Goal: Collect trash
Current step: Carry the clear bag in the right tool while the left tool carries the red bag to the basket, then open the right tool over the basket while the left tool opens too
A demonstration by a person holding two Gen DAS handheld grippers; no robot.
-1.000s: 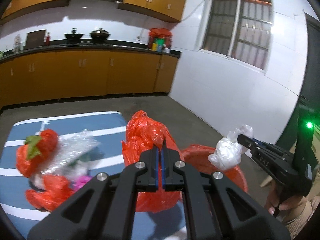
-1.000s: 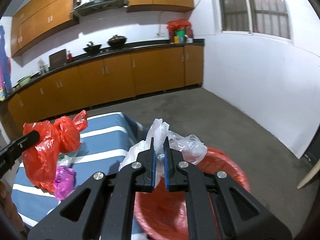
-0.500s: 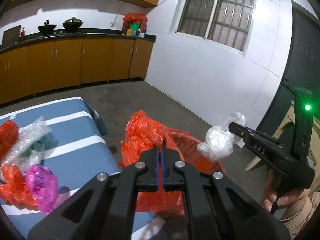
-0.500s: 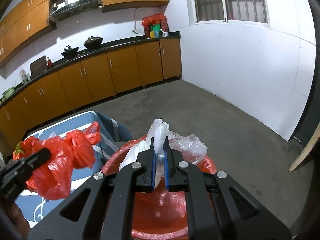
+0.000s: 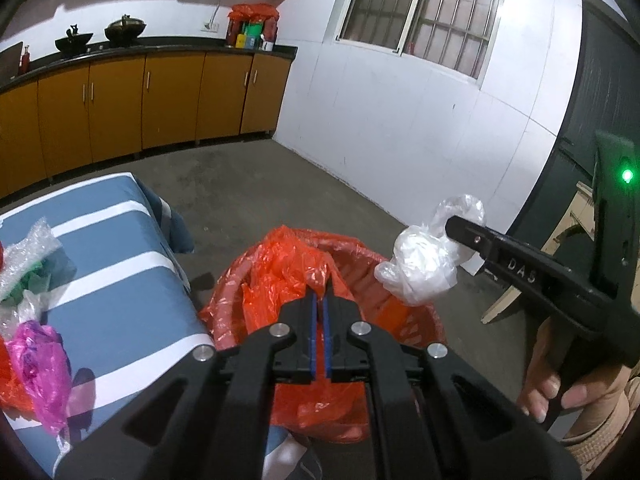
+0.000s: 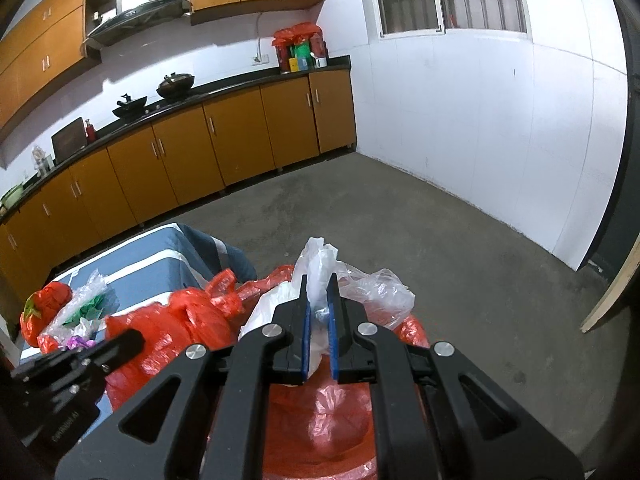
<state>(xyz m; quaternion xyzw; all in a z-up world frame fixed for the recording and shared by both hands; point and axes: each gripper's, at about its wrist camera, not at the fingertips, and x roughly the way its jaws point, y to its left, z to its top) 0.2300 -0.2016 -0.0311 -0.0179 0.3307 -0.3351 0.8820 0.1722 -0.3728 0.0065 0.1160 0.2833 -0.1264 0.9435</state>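
Observation:
My left gripper (image 5: 320, 298) is shut on a crumpled red plastic bag (image 5: 276, 280), which hangs down into the red-lined bin (image 5: 360, 246) on the floor. To its right, my right gripper (image 5: 452, 224) holds a white plastic bag (image 5: 420, 266) above the bin's far side. In the right wrist view the right gripper (image 6: 319, 294) is shut on that white bag (image 6: 316, 258) over the bin (image 6: 320, 420). The left gripper (image 6: 134, 338) shows at lower left against the red bag (image 6: 180, 324).
A table with a blue and white striped cloth (image 5: 120, 280) stands left of the bin. On it lie a pink bag (image 5: 40, 360), bubble wrap (image 5: 28, 252) and a red bundle (image 6: 44, 312). Orange cabinets (image 6: 240, 136) line the back; a wooden plank (image 6: 608, 300) leans at right.
Both grippers have swung right, from above the table to over the bin. The left one has sunk, lowering the red bag into the bin. The right one still holds the white bag.

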